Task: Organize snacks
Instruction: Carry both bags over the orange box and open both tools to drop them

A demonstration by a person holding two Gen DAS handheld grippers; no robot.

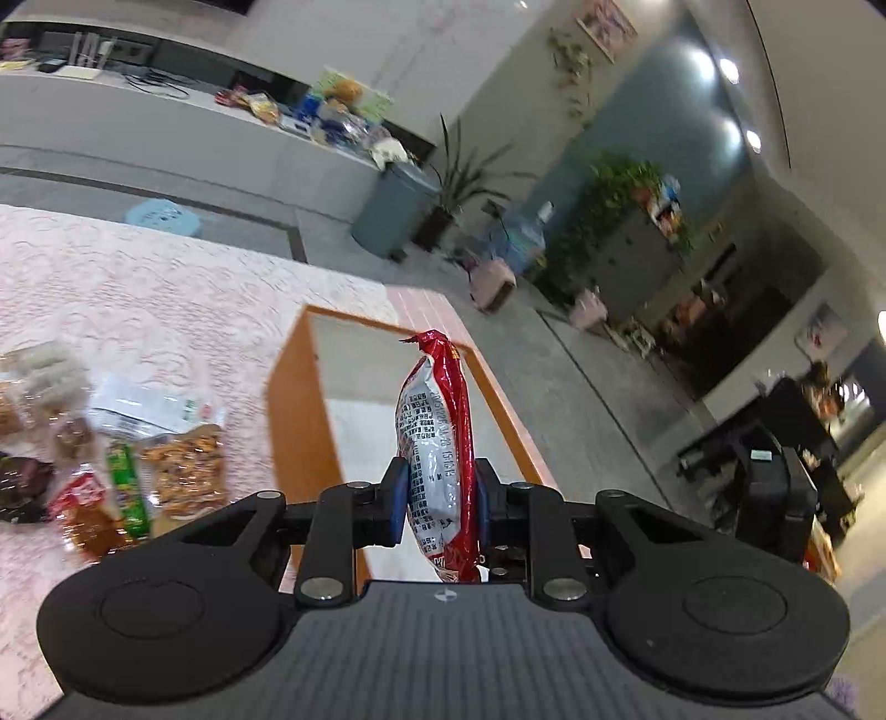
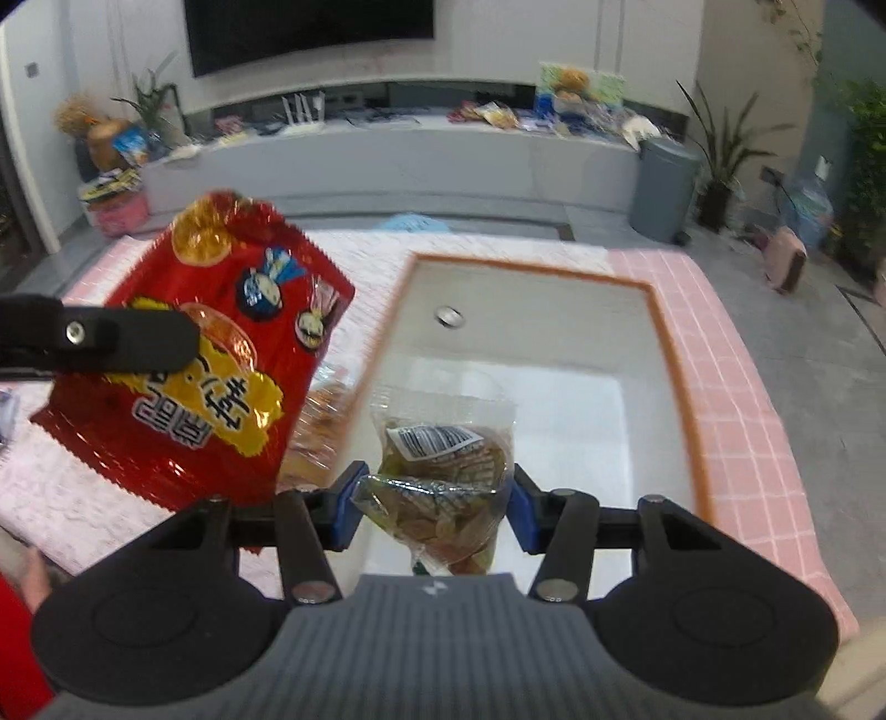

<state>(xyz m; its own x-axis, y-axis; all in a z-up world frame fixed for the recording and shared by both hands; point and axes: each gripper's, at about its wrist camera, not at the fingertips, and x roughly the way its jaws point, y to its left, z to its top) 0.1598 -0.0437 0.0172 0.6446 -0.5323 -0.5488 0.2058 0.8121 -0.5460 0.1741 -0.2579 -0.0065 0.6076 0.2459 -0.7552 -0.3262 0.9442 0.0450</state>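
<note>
place: probably home living room | wall TV (image 2: 310, 33) | potted plant (image 2: 720, 160) | low media bench (image 2: 387, 160)

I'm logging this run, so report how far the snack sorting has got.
Nothing looks done: the orange-rimmed tray shows no snack inside. In hand: the left tool is shut on a red snack bag, and the right tool is shut on a clear packet; both are held above the tray. Left: a pile of snack packets lies on the pink cloth beside the tray.
</note>
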